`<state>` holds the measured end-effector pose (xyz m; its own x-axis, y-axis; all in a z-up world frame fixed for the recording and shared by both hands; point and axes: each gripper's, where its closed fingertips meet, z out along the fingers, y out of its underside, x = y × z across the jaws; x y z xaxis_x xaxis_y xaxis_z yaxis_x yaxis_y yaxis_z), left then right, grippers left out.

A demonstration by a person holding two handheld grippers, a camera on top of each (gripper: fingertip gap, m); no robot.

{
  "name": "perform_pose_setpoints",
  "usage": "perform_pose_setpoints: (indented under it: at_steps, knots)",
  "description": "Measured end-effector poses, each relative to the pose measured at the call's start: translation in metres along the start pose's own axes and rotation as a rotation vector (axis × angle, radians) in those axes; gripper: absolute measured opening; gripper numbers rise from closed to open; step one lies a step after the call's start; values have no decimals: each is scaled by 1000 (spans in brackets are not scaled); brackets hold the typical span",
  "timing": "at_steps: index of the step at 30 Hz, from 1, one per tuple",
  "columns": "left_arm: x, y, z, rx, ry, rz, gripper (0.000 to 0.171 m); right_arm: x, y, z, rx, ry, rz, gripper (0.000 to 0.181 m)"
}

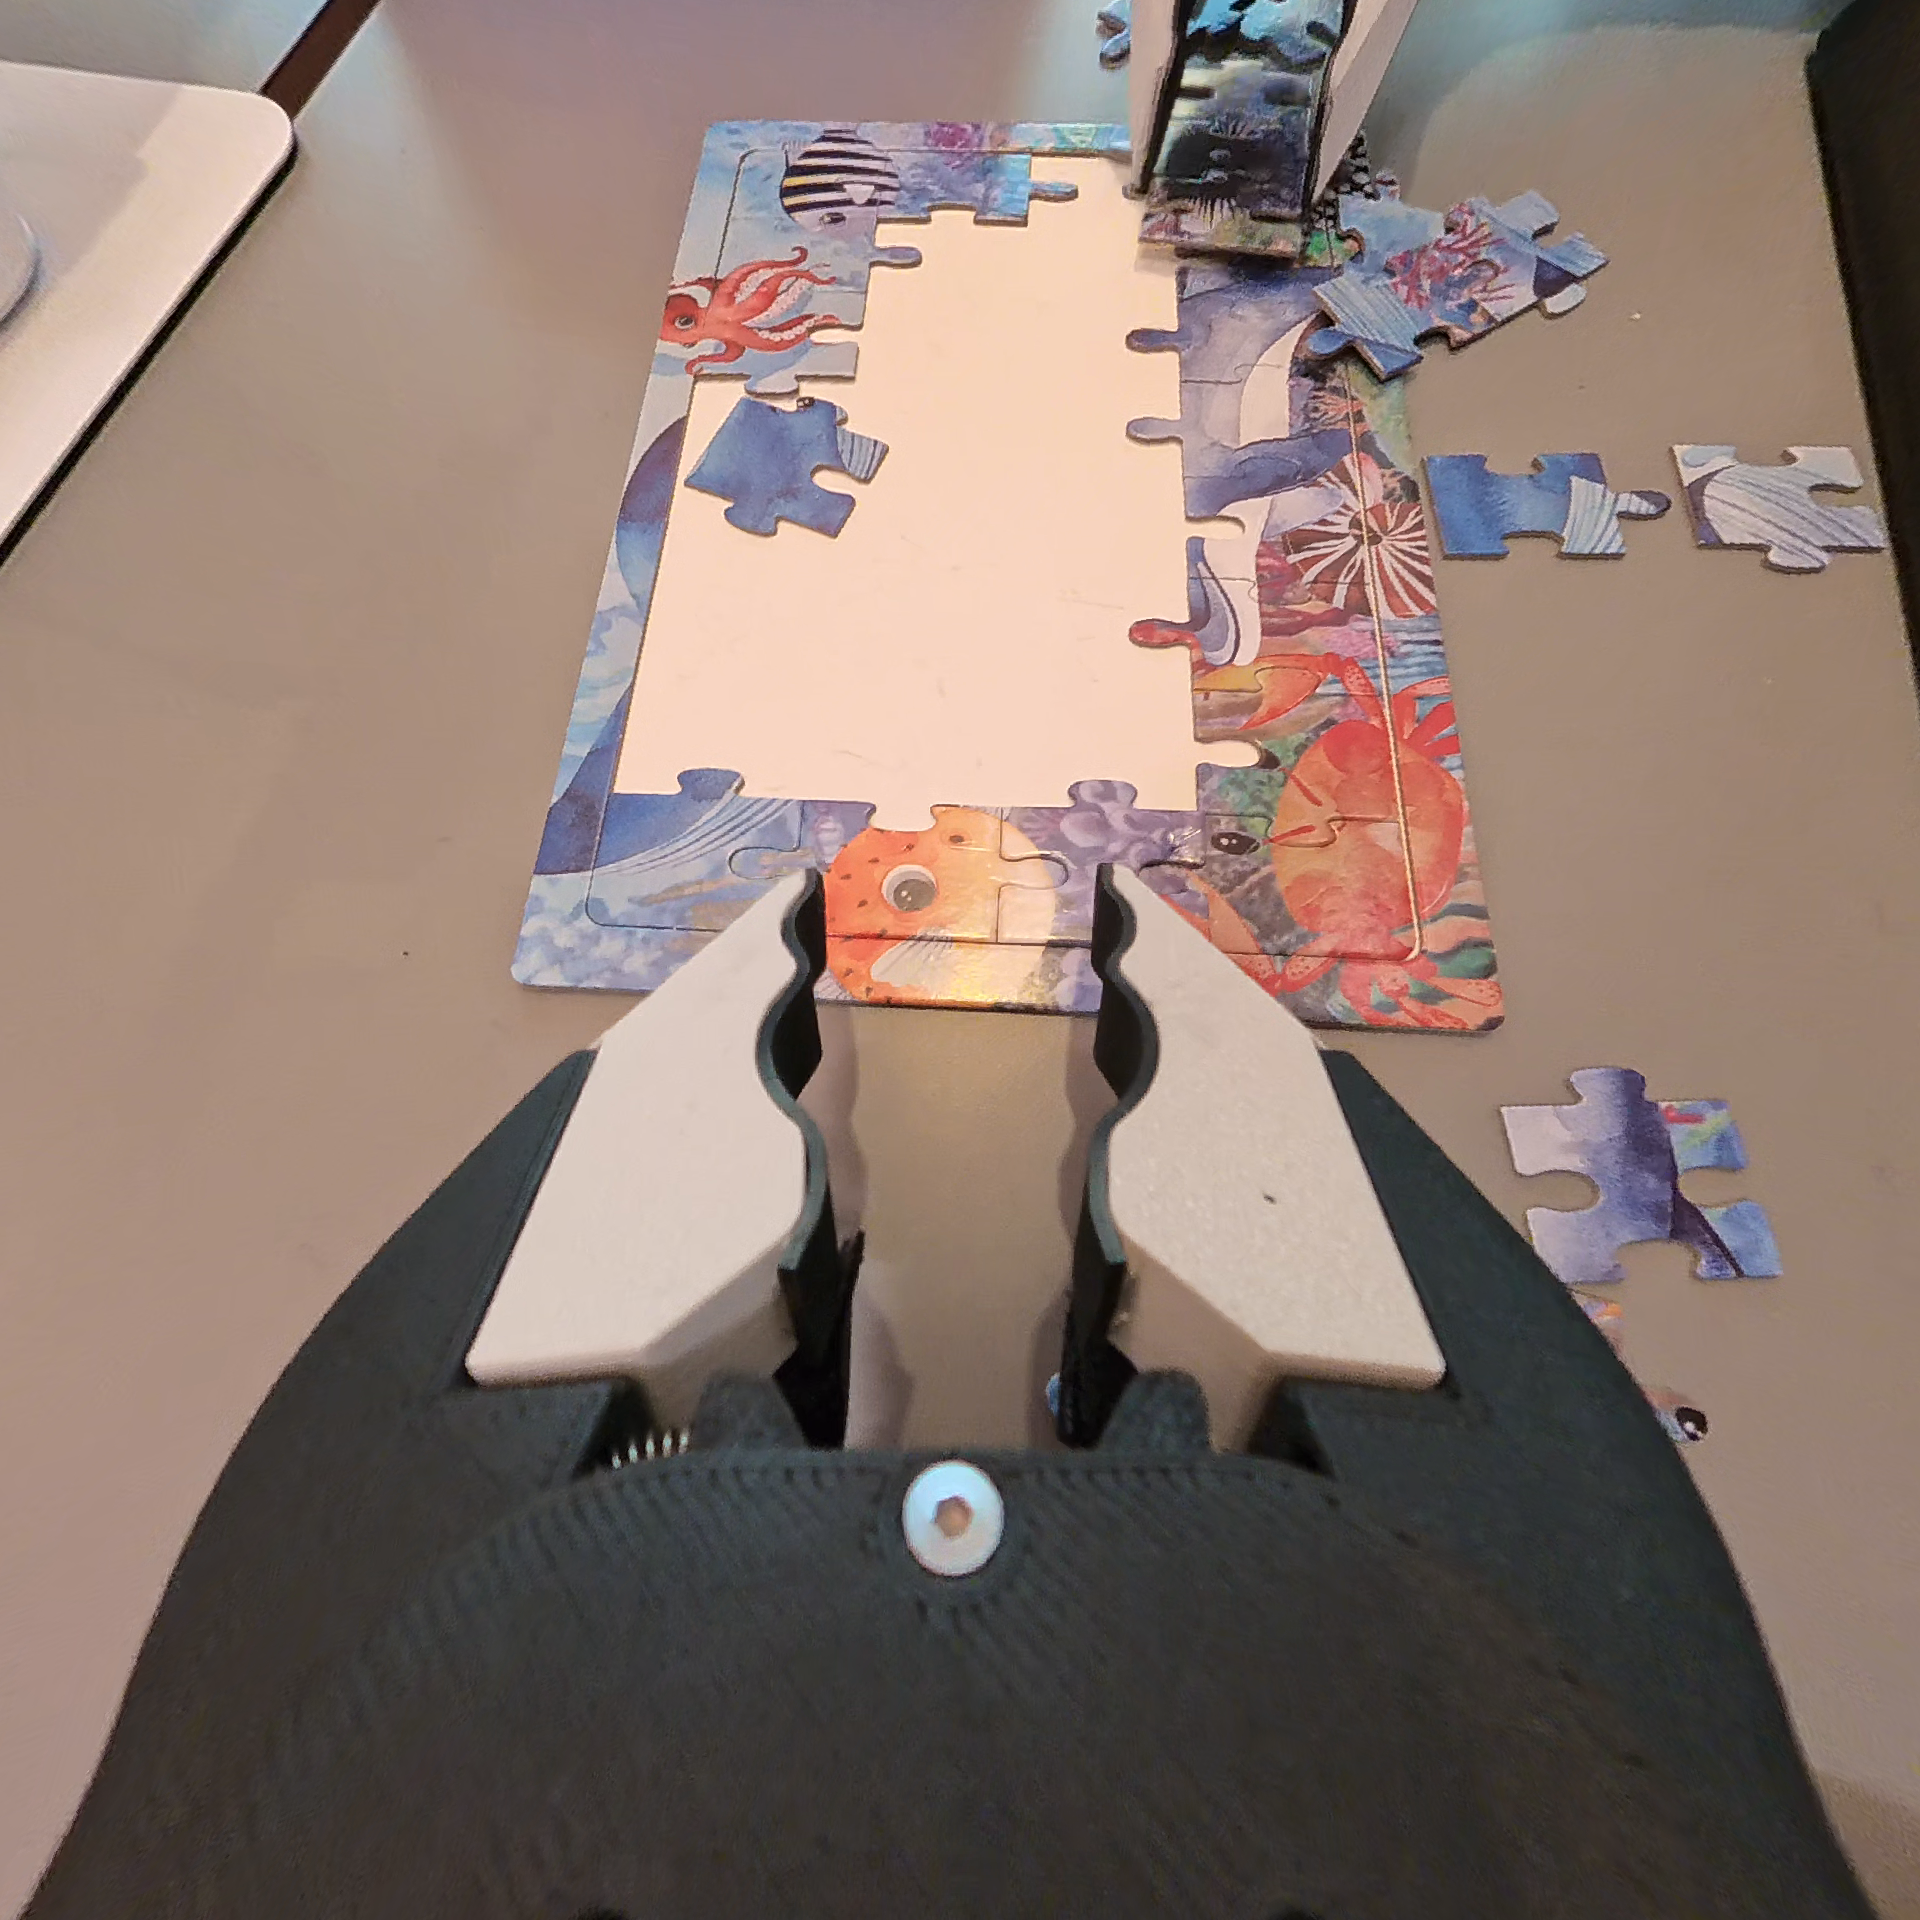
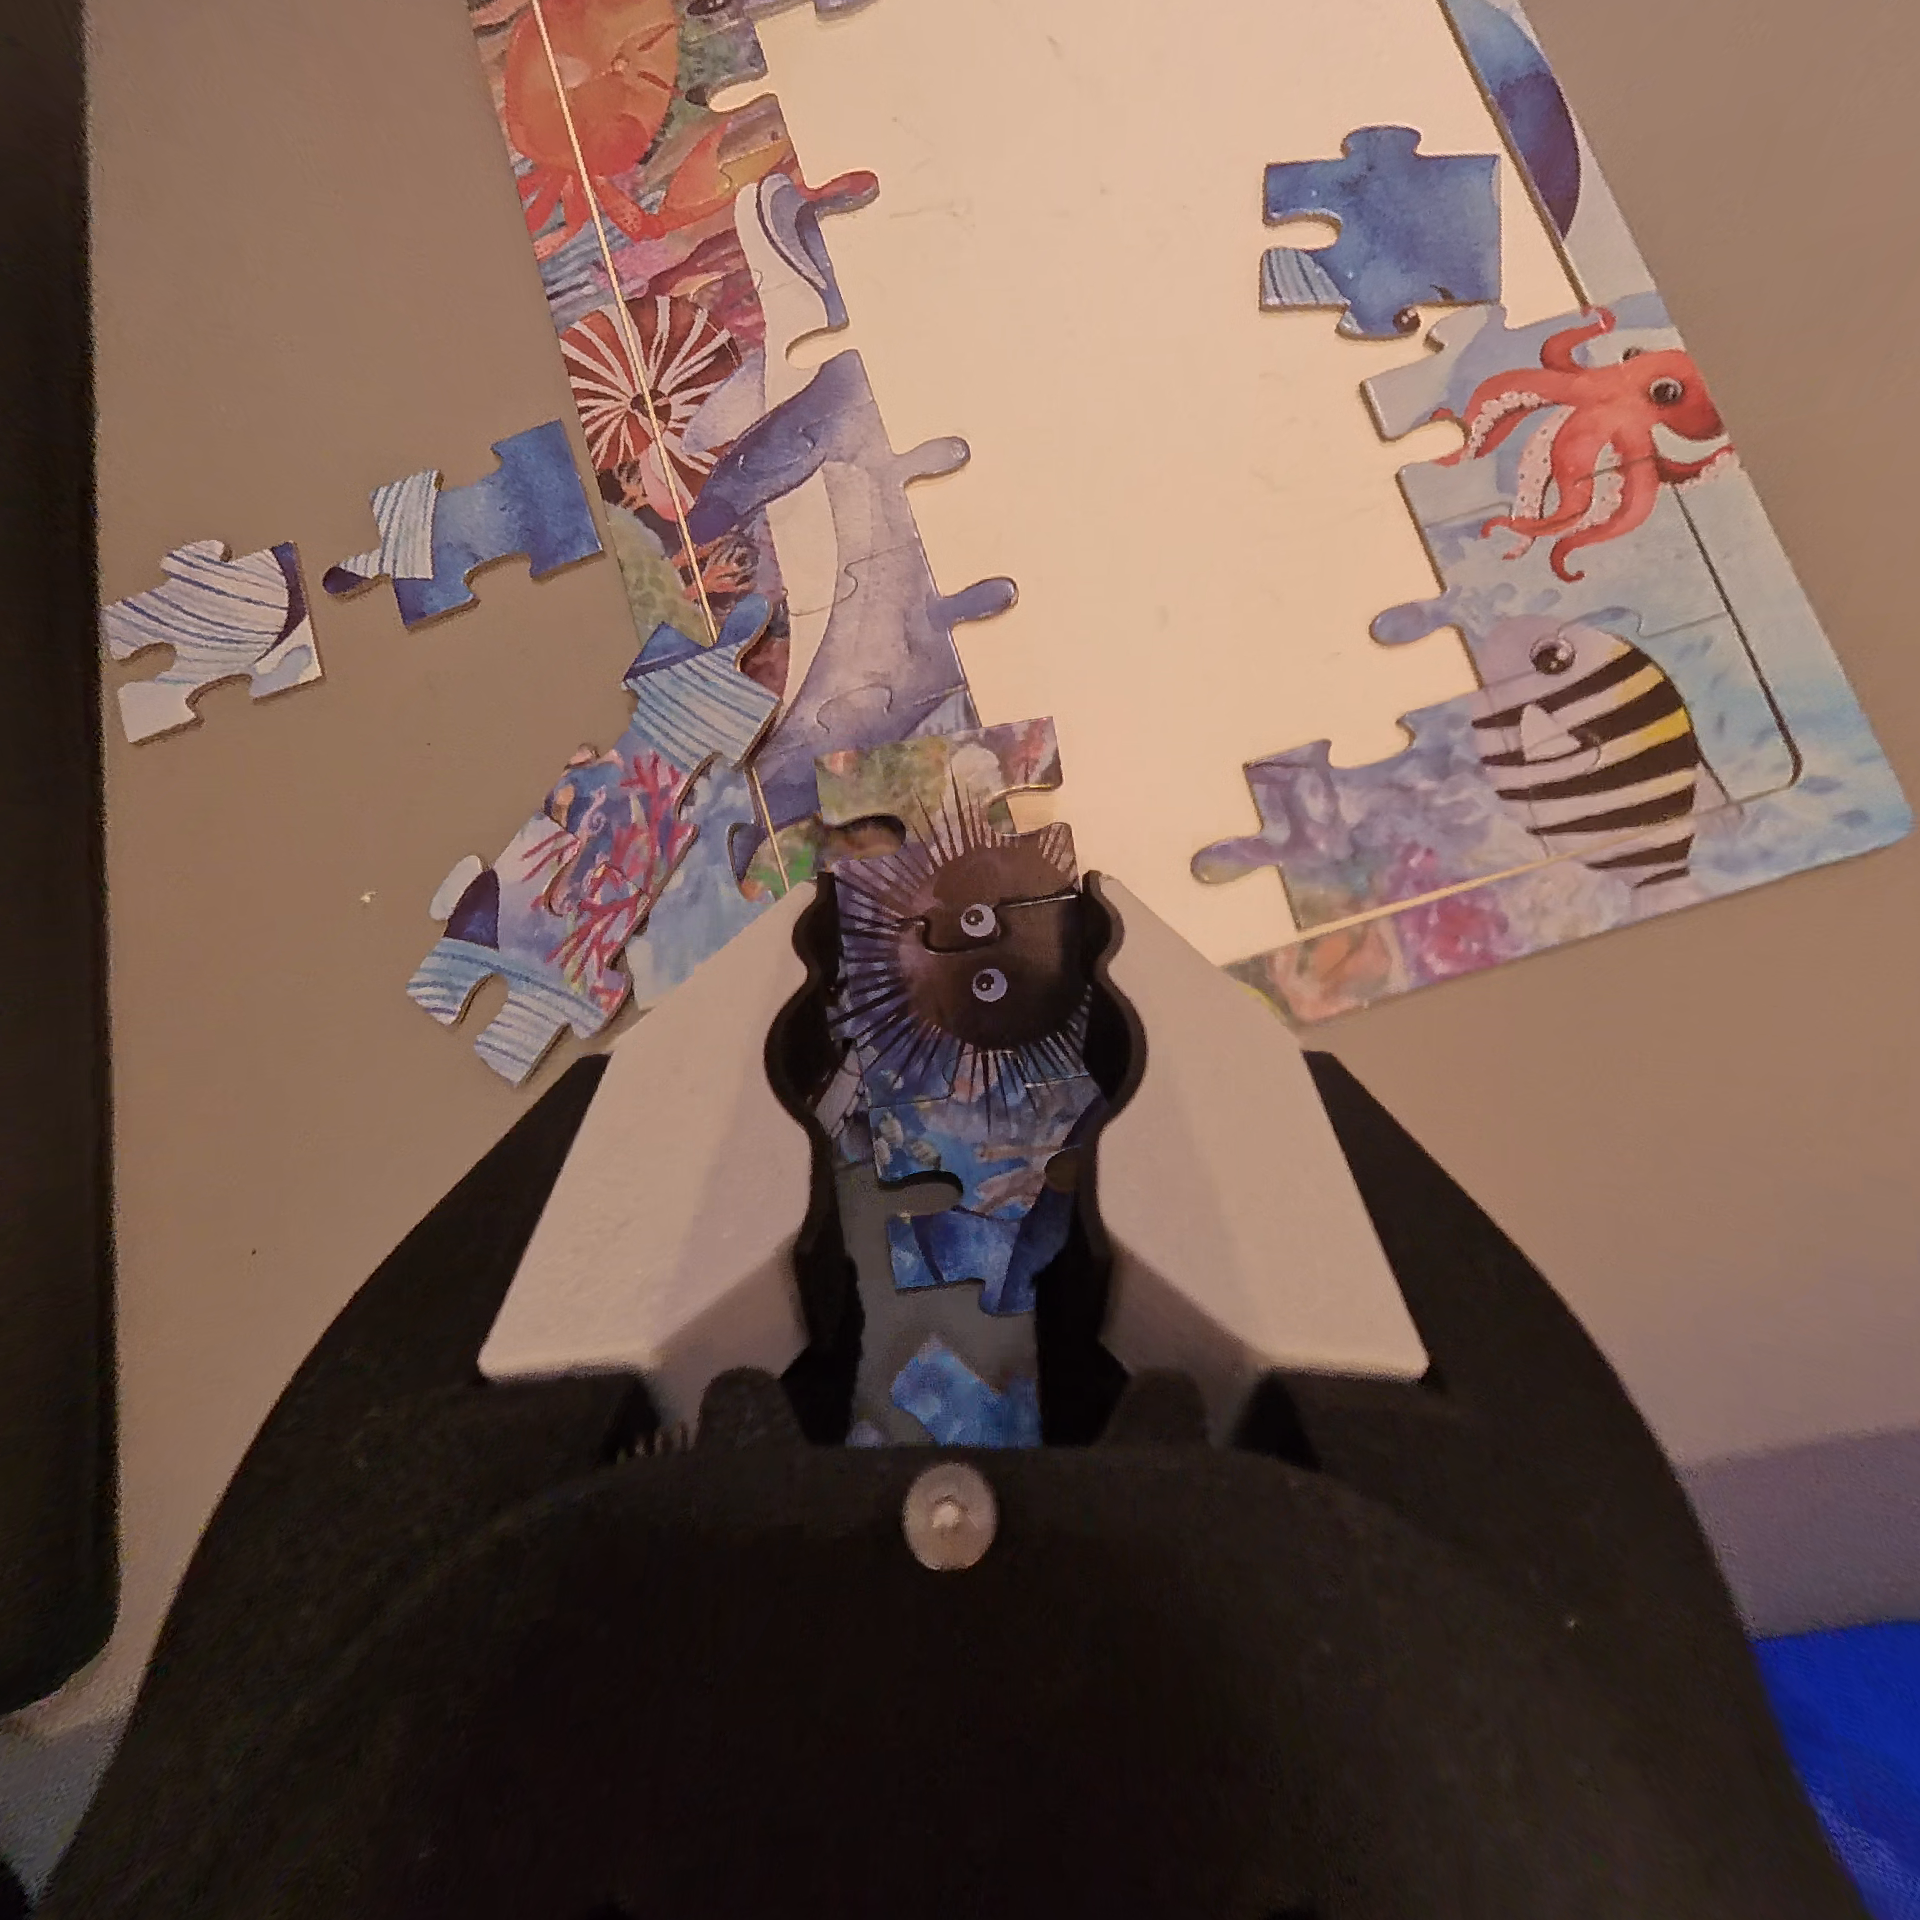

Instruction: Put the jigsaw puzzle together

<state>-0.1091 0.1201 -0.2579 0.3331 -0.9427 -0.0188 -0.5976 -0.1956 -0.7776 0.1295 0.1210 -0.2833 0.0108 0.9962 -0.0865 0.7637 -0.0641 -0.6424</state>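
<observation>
The jigsaw board (image 1: 987, 582) lies on the tan table, its border filled with sea-animal pieces and its white middle bare. A loose blue piece (image 1: 784, 462) lies on that middle near the octopus; it also shows in the right wrist view (image 2: 1382, 234). My left gripper (image 1: 961, 883) is open and empty above the board's near edge, over the orange fish. My right gripper (image 2: 958, 883) is shut on a joined clump of sea urchin pieces (image 2: 966, 977), tilted with its front edge at the board's (image 2: 1122, 364) corner. The right gripper also shows at the far corner in the left wrist view (image 1: 1236, 104).
Loose pieces lie right of the board: an overlapping cluster (image 1: 1455, 275), two striped blue ones (image 1: 1527, 504) (image 1: 1782, 504) and one nearer (image 1: 1642, 1174). A white tray (image 1: 125, 208) sits at the far left. A dark object (image 1: 1870, 260) borders the right edge. The tips of one gripper are about 25 cm away from the tips of the other.
</observation>
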Motion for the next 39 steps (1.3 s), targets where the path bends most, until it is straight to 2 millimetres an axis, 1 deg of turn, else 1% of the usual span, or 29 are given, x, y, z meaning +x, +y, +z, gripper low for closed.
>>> perform_pose_setpoints:
  at_steps: [6, 12, 17, 20, 24, 33, 35, 37, 39]
  knots:
    - [2, 2, 4, -13, 7, 3, 50, -2, 9, -16, 43, 38, 31, 44]
    - [4, 3, 8, -21, 13, 4, 50, -2, 10, -32, 53, 86, 23, 45]
    - [5, 5, 10, -28, 16, 4, 50, -2, 5, -34, 60, 91, 14, 45]
    - [5, 5, 10, -28, 16, 4, 50, -1, 0, -31, 61, 87, 7, 44]
    - [6, 5, 10, -29, 18, 6, 50, -4, -11, -23, 51, 71, -24, 45]
    - [8, 0, 11, -12, 23, 7, 51, -4, -53, 7, 24, 58, -133, 45]
    - [10, -10, 12, 30, 35, -34, 51, -2, -64, 13, 22, 77, -154, 45]
    - [12, -28, 15, 81, 41, -91, 52, -1, -77, 18, 38, 110, -174, 45]
    - [20, -45, 21, 124, 66, -129, 52, -4, -88, 23, 53, 135, -211, 45]
